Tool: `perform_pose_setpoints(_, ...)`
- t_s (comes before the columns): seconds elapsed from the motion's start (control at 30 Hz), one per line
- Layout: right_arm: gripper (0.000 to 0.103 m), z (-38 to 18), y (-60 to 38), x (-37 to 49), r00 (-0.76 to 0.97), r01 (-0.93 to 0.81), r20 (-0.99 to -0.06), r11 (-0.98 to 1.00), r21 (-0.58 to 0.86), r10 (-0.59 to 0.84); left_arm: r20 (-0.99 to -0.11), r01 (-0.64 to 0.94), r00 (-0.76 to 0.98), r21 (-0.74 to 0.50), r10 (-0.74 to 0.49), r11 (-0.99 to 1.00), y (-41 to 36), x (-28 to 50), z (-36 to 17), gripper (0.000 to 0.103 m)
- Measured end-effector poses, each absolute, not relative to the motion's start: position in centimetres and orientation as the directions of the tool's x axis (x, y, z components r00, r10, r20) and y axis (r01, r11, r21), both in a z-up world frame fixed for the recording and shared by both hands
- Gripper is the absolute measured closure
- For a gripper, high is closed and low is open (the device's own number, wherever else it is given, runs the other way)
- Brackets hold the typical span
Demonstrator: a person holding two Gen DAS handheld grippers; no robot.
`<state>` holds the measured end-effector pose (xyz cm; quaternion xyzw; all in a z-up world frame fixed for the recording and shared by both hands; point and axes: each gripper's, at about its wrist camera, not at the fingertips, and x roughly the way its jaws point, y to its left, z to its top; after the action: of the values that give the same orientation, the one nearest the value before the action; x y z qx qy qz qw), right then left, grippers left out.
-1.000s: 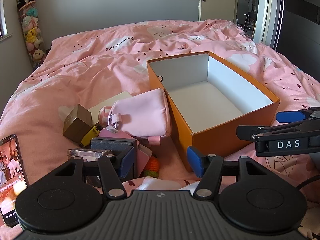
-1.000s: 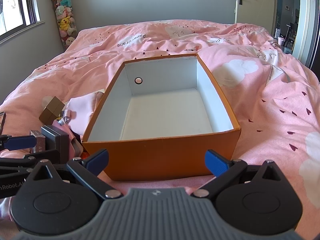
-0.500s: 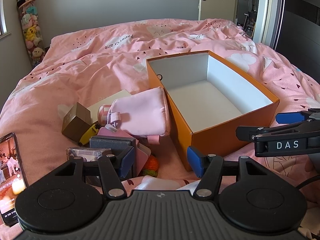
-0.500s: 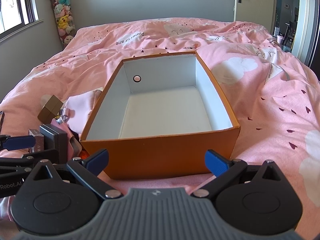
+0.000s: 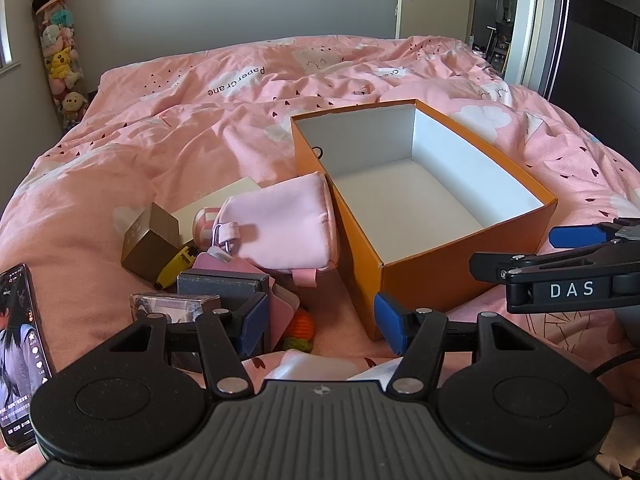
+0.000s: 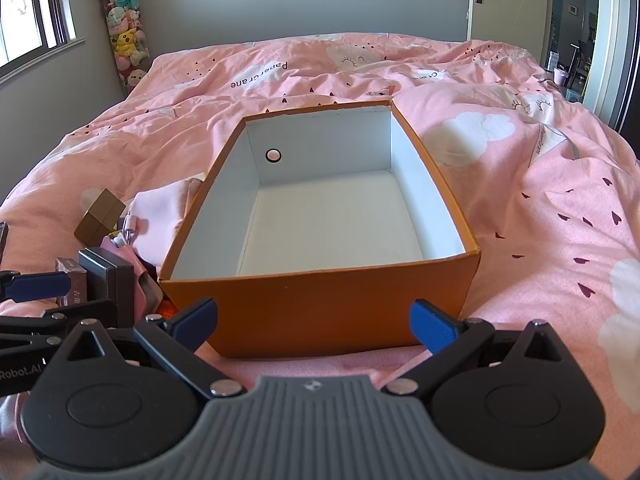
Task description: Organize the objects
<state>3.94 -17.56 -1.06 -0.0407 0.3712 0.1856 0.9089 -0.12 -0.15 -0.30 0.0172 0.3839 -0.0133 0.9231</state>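
A home bedroom: pink-quilted bed (image 6: 520, 184), plush toys (image 6: 124, 44).

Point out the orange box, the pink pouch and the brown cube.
orange box (image 6: 320, 312): right wrist view, near outer wall.
pink pouch (image 5: 284, 220): left wrist view, front face.
brown cube (image 5: 146, 250): left wrist view, near face.

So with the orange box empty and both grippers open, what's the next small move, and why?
Probably ease the left gripper forward onto the dark grey case just ahead of it. The orange box holds nothing, the clutter sits on its left side, and the right gripper faces only the box.
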Motion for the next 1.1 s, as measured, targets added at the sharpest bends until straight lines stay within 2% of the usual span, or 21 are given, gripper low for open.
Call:
perform_pose_setpoints(0.33, 0.001, -1.1, -17.5, 4.0, 0.651, -0.371, -0.693, 0.926, 0.066, 0.31, -0.713, 0.05, 0.701, 0.015, -0.024, 0.999, -0.3, -0.1, -0.2, 0.032)
perform_pose_setpoints(0.77, 0.001, 0.3, -15.7, 4.7, 0.672, -0.466, -0.649, 0.885, 0.004, 0.356, -0.682, 0.057, 0.731, 0.011, -0.034, 0.998, 0.2, 1.0, 1.2, 0.044)
perform_pose_setpoints(0.93, 0.011, 1.2, -14.0, 5.7, 0.673, -0.524, -0.632, 0.85, -0.041, 0.385, -0.686, 0.033, 0.727, -0.002, -0.025, 0.999, 1.0, 2.3, 1.7, 0.048)
perform_pose_setpoints(1.1, 0.029, 1.7, -12.1, 7.0, 0.644, -0.592, -0.639, 0.803, -0.067, 0.422, -0.702, 0.016, 0.711, -0.047, -0.044, 0.999, 2.4, 3.7, 1.7, 0.05)
